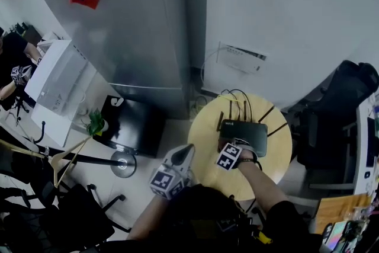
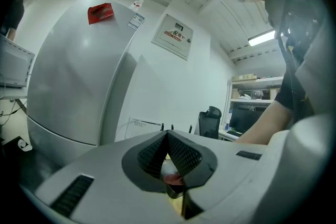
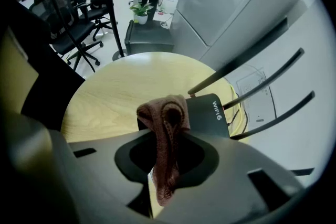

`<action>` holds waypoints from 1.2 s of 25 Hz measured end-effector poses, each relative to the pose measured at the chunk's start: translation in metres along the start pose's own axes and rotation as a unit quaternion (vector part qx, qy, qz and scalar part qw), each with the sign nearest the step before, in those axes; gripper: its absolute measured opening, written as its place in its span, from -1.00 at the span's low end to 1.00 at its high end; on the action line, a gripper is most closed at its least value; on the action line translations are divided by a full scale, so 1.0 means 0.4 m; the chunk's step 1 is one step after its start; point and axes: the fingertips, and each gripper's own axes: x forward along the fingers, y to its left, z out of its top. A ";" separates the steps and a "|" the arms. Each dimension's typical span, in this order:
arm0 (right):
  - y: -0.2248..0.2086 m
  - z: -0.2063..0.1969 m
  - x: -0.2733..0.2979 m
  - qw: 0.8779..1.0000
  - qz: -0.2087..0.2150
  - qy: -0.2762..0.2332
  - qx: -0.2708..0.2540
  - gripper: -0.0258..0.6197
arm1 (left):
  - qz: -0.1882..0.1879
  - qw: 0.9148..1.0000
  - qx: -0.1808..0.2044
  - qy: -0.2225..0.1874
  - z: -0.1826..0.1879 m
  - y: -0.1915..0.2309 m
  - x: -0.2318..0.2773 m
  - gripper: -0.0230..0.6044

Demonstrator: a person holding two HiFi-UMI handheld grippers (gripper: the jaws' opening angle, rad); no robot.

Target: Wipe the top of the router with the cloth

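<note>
One black router [image 1: 244,129] lies on the single round yellow table [image 1: 204,148] with its antennas raised. One brownish cloth [image 3: 164,123] is pinched between the jaws of the right gripper [image 3: 165,162], at the router's near edge. The left gripper [image 2: 168,136], jaws pressed together on nothing, hangs beside the table's left edge, near one grey fridge [image 1: 136,26].

Head view overhead; right gripper view close, both on router [image 1: 243,129].
</note>
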 end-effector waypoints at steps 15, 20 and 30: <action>0.066 -0.011 -0.025 1.000 0.015 -0.008 0.005 -0.73 | -0.031 0.999 -0.003 0.014 -0.021 -0.034 0.029 -0.92; 0.087 -0.021 -0.030 0.999 0.044 -0.002 0.005 -0.73 | -0.045 0.999 0.005 0.017 -0.018 -0.052 0.043 -0.92; -0.006 -0.030 -0.107 0.997 0.029 -0.057 0.040 -0.73 | -0.064 0.998 0.010 0.010 -0.009 -0.074 0.086 -0.92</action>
